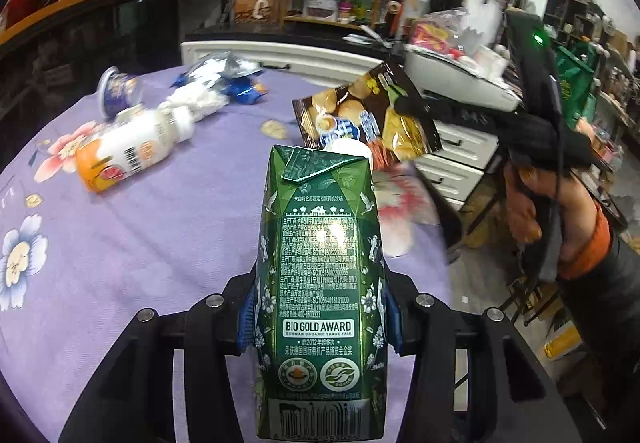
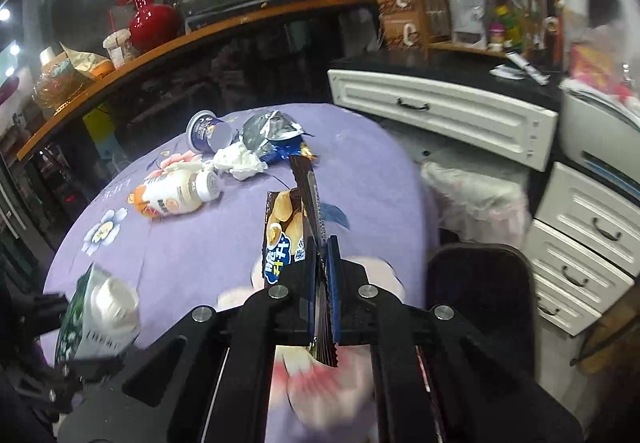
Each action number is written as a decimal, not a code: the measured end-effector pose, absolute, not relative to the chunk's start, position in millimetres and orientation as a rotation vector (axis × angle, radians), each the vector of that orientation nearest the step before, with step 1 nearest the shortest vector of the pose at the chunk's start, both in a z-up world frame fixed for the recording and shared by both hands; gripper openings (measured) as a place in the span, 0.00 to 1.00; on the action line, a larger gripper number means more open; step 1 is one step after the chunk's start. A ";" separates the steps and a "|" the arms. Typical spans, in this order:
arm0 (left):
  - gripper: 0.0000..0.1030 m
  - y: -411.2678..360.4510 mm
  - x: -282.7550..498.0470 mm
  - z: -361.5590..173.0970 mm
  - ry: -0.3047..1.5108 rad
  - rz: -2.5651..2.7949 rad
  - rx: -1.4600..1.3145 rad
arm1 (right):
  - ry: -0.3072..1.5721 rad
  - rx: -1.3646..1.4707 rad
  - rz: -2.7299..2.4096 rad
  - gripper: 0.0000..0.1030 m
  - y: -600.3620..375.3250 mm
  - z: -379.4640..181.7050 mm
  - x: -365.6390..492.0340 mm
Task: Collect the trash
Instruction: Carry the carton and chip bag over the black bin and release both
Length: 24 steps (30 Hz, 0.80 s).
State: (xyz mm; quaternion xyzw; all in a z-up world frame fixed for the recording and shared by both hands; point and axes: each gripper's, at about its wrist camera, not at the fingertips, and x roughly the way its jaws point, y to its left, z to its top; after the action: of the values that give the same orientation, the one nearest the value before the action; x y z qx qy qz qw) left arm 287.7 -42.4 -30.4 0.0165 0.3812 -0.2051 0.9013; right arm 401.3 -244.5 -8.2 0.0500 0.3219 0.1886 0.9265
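Observation:
My left gripper (image 1: 320, 317) is shut on a green milk carton (image 1: 320, 263) and holds it above the purple flowered tablecloth (image 1: 160, 243). My right gripper (image 2: 324, 279) is shut on a brown chip bag (image 2: 286, 231), held above the table's right side; the bag also shows in the left wrist view (image 1: 368, 115). On the table lie a white and orange bottle (image 1: 132, 147), a blue yoghurt cup (image 1: 116, 91), a crumpled white tissue (image 1: 200, 99) and a silver-blue wrapper (image 1: 228, 71). The carton also shows at the lower left of the right wrist view (image 2: 100, 315).
White drawer cabinets (image 2: 440, 107) stand behind and to the right of the table. A wooden counter (image 2: 200, 39) with a red vase (image 2: 148, 15) runs along the back left. A dark bin (image 2: 480, 279) sits beside the table's right edge.

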 end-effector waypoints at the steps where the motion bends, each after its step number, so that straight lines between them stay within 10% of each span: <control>1: 0.47 -50.6 285.9 -29.4 0.786 -0.440 0.040 | 0.653 0.109 0.369 0.06 -255.7 -6.7 391.1; 24: 0.47 -202.8 296.4 -43.0 0.817 -0.667 0.131 | 0.776 0.085 0.014 0.06 -398.1 -89.6 356.3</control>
State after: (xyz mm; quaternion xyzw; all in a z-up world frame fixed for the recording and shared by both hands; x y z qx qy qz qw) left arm 296.4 -202.8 -43.0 0.0623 0.3898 -0.3182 0.8620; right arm 356.3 -398.1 -89.6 0.0414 0.3781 0.0066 0.9248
